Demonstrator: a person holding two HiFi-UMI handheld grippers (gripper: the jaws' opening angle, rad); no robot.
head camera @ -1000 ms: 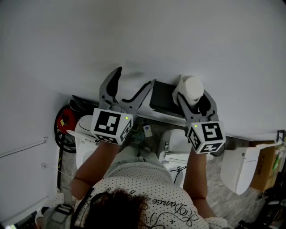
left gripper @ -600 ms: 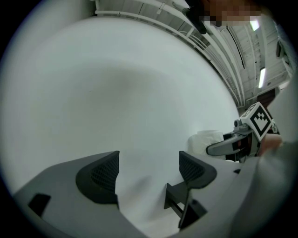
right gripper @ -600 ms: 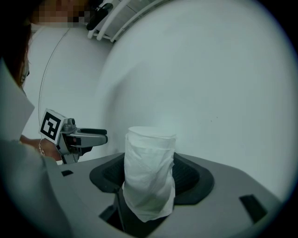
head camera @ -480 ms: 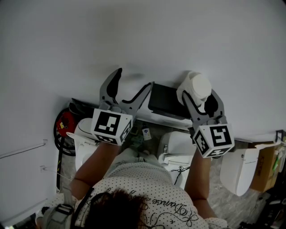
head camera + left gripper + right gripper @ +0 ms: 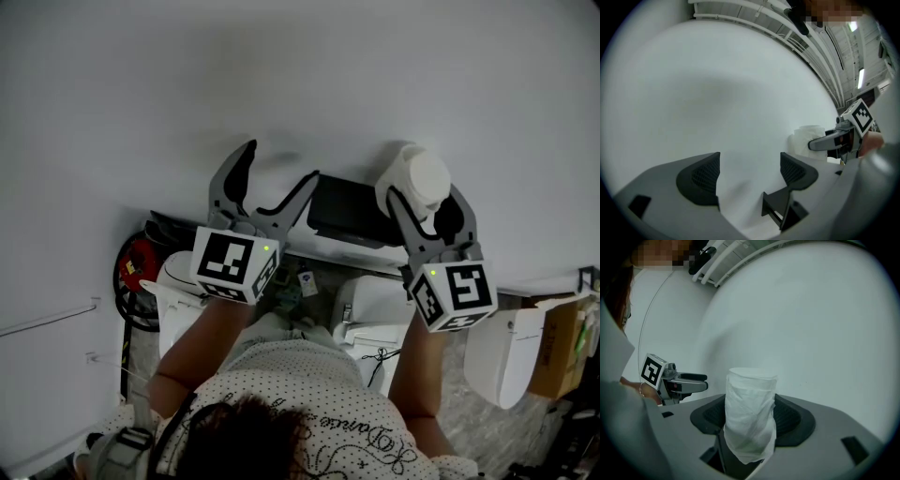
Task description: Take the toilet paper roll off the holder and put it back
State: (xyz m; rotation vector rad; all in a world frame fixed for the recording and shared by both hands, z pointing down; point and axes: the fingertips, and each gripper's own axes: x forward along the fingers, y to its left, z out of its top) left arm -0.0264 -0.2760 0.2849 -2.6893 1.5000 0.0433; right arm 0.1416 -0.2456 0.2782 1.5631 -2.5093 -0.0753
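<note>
The white toilet paper roll (image 5: 418, 176) stands upright between the jaws of my right gripper (image 5: 424, 197), whose pads press on its sides. In the right gripper view the roll (image 5: 750, 408) fills the gap of that gripper (image 5: 752, 420), with a loose sheet hanging at its lower end. It is held in front of the white wall, just right of a black rectangular fixture (image 5: 349, 212). My left gripper (image 5: 279, 167) stands open and empty to the left of that fixture. Seen from the left gripper view, its jaws (image 5: 750, 171) face bare wall, and the roll (image 5: 805, 137) lies off to the right.
Below me, white toilets (image 5: 373, 307) (image 5: 502, 349) (image 5: 178, 281) stand along the wall's foot. A red object (image 5: 137, 251) sits at the left and a cardboard box (image 5: 559, 345) at the far right. The white wall (image 5: 300, 84) fills the upper view.
My right gripper has carried the roll a little up and to the right, away from the black fixture. The left gripper has stayed where it was, open.
</note>
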